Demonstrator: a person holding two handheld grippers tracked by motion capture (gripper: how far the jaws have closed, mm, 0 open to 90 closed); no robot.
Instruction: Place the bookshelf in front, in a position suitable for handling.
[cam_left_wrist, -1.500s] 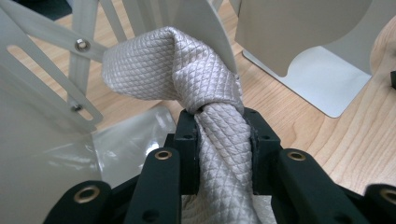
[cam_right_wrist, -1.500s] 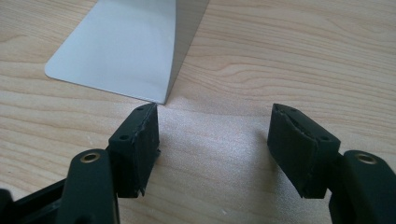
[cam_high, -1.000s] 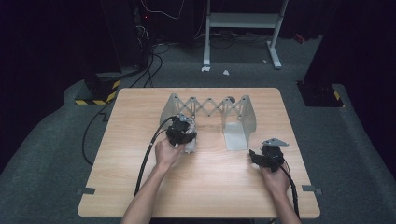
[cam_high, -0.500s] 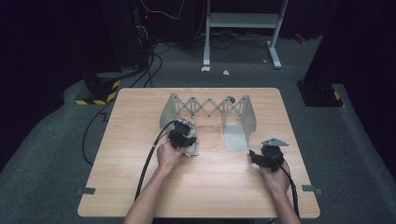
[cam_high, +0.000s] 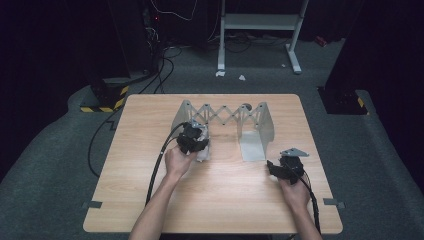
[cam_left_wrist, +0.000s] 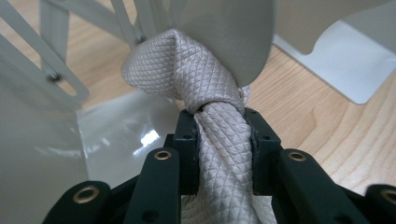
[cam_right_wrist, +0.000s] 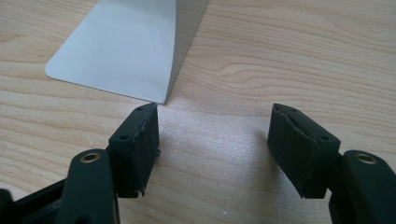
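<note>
Left tool (cam_left_wrist: 223, 140): jaws clamped on a rolled, quilted grey cloth (cam_left_wrist: 219, 154), squeezing it into a narrow neck.
Cloth: bulged end pressed against the left metal plate (cam_left_wrist: 233, 42) of the expanding rack (cam_high: 225, 116), near the desk's (cam_high: 150, 210) middle, toward the far edge.
Purpose: probably to seat the roll upright between the plates.
Right tool (cam_right_wrist: 212, 149): jaws wide apart, gripping nothing, hovering above bare wood beside the rack's right base plate (cam_right_wrist: 121, 51), toward the right edge; apparently waiting.
</note>
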